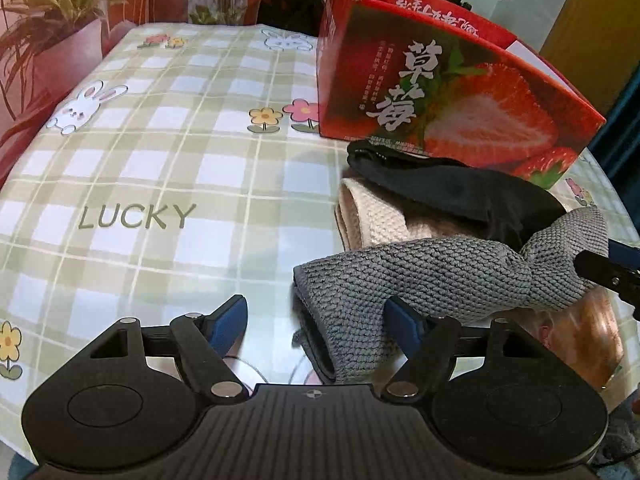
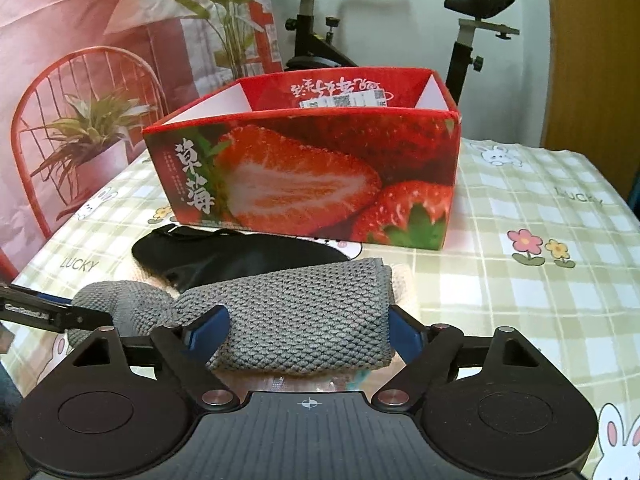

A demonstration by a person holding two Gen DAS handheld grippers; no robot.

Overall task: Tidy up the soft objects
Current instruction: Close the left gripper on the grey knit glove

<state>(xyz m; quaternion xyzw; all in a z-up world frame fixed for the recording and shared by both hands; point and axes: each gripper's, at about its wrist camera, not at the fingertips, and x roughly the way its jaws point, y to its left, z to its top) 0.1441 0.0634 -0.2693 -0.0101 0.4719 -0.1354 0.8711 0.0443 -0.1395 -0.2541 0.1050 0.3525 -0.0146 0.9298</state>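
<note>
A grey knitted cloth [image 1: 452, 276] lies on top of a pile with a beige knitted cloth [image 1: 372, 216] and a black soft item [image 1: 444, 184], in front of an open red strawberry box [image 1: 440, 96]. My left gripper [image 1: 316, 322] is open, its fingers either side of the grey cloth's near end. In the right wrist view, my right gripper [image 2: 308, 332] is open around the grey cloth [image 2: 304, 316], fingers at its two sides. The black item [image 2: 224, 256] and the box [image 2: 304, 176] lie beyond it.
The table [image 1: 168, 184] has a green checked cloth with rabbits and flowers. A potted plant [image 2: 92, 140] on a red chair [image 2: 36, 92] stands at the left. An exercise bike [image 2: 320, 36] is behind the box.
</note>
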